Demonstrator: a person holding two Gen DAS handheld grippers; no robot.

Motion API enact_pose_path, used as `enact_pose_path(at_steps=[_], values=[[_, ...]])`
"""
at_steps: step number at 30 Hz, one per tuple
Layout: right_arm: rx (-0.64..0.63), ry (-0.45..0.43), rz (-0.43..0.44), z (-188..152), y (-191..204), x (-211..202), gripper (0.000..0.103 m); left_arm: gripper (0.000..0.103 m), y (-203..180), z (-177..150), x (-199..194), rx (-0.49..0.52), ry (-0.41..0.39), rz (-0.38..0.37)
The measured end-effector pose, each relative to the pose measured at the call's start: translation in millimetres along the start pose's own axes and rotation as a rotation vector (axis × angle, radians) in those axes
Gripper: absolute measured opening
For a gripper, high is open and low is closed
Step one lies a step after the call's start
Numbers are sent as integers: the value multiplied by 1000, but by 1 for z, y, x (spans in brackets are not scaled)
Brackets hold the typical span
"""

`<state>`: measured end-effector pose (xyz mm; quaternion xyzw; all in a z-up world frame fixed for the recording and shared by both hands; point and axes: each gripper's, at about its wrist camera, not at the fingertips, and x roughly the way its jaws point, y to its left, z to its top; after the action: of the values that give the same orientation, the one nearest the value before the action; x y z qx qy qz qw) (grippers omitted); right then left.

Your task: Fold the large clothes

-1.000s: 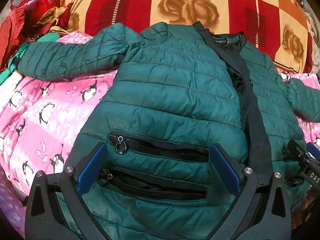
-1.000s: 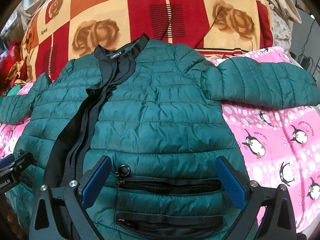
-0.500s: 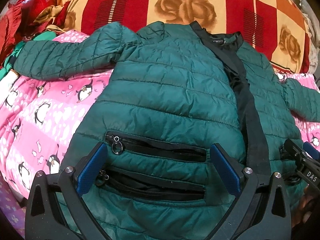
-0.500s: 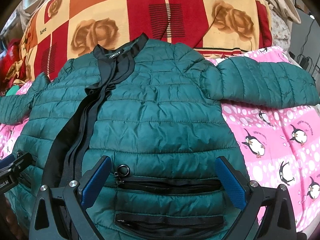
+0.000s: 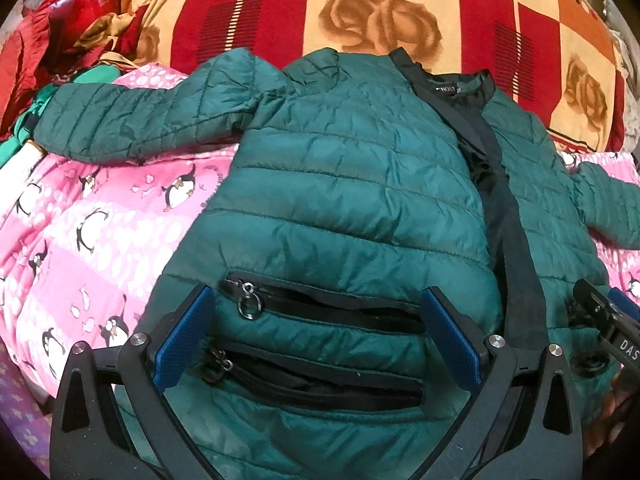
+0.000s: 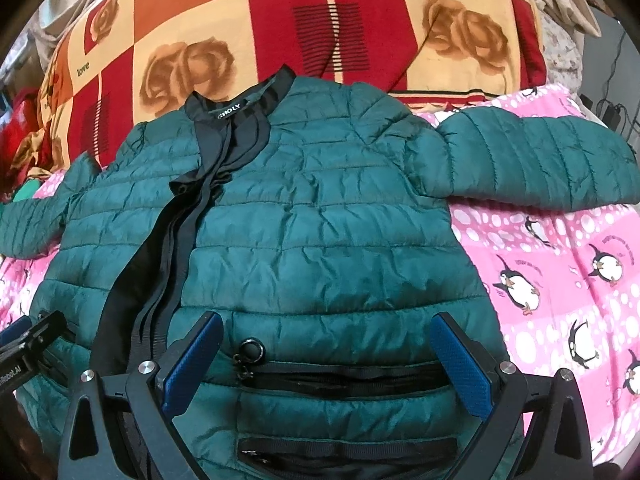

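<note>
Left wrist view shows both our left gripper [image 5: 316, 338] and right gripper [image 6: 326, 364] spread wide, empty, over the puffy, slippery green jacket [image 5: 352, 184], best pinched at its hem.

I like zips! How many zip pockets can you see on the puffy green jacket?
4. On the puffy green quilted jacket, two stacked between the left gripper fingers, two between the right gripper fingers. Others may be hidden.
</note>
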<state>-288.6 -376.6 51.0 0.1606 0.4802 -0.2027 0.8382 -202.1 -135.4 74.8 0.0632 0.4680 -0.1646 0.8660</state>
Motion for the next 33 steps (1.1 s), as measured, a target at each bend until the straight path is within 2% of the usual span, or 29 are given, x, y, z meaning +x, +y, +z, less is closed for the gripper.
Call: enact_pose_path(at_steps=[9,23,33], values=[[-31,-5,-16,4,10,4,103,103,10,5,2,-5,-21,27],[-15,-12,-34,4,4,4,103,103,-4,4,-4,46,-86,57],[-22,-1,-35,8,6,10,103,103,-3,7,1,41,-81,52]])
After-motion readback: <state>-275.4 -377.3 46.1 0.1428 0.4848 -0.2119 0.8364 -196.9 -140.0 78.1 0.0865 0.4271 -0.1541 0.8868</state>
